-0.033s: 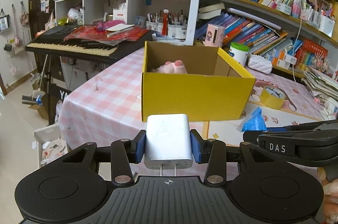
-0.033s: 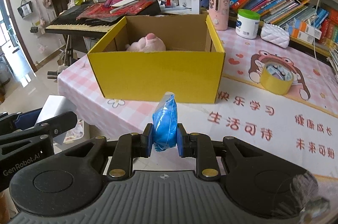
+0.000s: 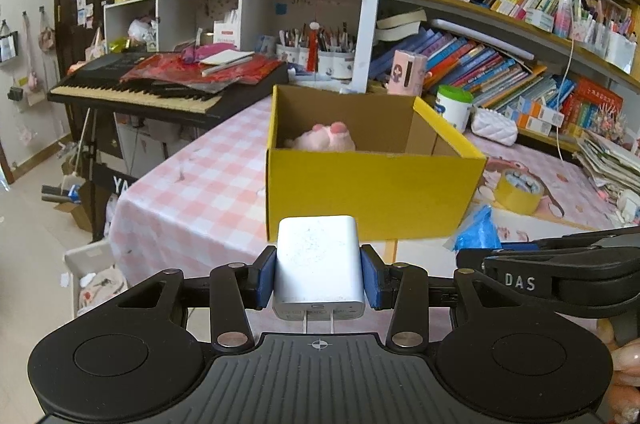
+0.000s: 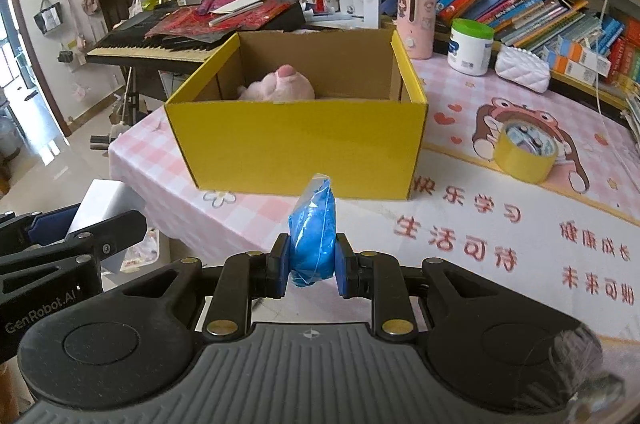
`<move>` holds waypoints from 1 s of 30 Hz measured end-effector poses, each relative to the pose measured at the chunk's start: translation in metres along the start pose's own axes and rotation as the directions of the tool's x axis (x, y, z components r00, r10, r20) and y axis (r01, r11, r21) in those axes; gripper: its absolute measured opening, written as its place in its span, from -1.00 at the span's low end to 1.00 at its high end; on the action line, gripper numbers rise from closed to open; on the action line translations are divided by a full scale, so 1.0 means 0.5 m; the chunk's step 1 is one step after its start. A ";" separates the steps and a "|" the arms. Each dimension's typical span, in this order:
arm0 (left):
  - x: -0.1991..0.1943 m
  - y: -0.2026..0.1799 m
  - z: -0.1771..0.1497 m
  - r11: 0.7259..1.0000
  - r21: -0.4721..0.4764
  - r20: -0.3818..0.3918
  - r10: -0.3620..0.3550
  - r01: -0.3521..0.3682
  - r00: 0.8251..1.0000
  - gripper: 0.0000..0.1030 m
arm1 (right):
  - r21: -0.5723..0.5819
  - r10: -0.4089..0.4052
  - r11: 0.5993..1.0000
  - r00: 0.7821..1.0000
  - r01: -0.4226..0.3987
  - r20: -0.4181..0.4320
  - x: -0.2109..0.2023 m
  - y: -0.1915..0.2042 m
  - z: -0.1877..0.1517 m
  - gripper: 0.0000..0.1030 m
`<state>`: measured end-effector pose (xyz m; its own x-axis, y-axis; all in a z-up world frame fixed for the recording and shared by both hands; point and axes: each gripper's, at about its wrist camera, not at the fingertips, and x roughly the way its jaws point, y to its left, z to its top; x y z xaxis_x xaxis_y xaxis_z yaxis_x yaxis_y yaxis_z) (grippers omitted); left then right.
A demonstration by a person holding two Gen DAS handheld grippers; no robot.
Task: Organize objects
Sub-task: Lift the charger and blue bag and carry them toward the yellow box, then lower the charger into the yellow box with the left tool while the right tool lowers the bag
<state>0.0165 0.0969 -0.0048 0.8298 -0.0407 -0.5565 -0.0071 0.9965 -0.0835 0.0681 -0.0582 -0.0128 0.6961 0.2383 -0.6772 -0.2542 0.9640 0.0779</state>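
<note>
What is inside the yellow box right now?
Inside the yellow box lies one pink plush toy, toward its back left. The near wall hides the floor in front of it, so smaller items there cannot be ruled out.

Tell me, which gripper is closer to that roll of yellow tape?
The right gripper, holding the blue packet, sits nearer the yellow tape roll, which lies ahead to its right. The left gripper, holding the white charger, is farther over, beyond the right one.
</note>
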 end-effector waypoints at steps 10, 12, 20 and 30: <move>0.068 -0.025 0.105 1.000 0.014 0.099 0.018 -0.020 0.995 -0.20 | -0.051 0.016 0.999 0.986 -0.007 0.164 0.032 -0.039 0.112 -0.59; 0.088 -0.029 0.126 1.000 0.012 0.114 0.026 -0.028 0.993 -0.20 | -0.063 0.019 0.998 0.982 -0.008 0.186 0.045 -0.050 0.138 -0.59; 0.182 -0.048 0.186 0.997 0.017 0.115 0.068 -0.071 0.991 -0.20 | -0.090 0.050 0.995 0.982 -0.034 0.180 0.116 -0.092 0.202 -0.59; 0.287 -0.057 0.184 0.991 0.052 -0.003 0.122 -0.121 0.993 -0.20 | -0.152 0.110 0.984 0.989 -0.094 0.096 0.201 -0.103 0.229 -0.59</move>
<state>0.1872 0.0694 -0.0064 0.8213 0.0808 -0.5648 -0.0788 0.9965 0.0279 0.2281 -0.0701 -0.0012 0.7251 0.3528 -0.5914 -0.4177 0.9081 0.0297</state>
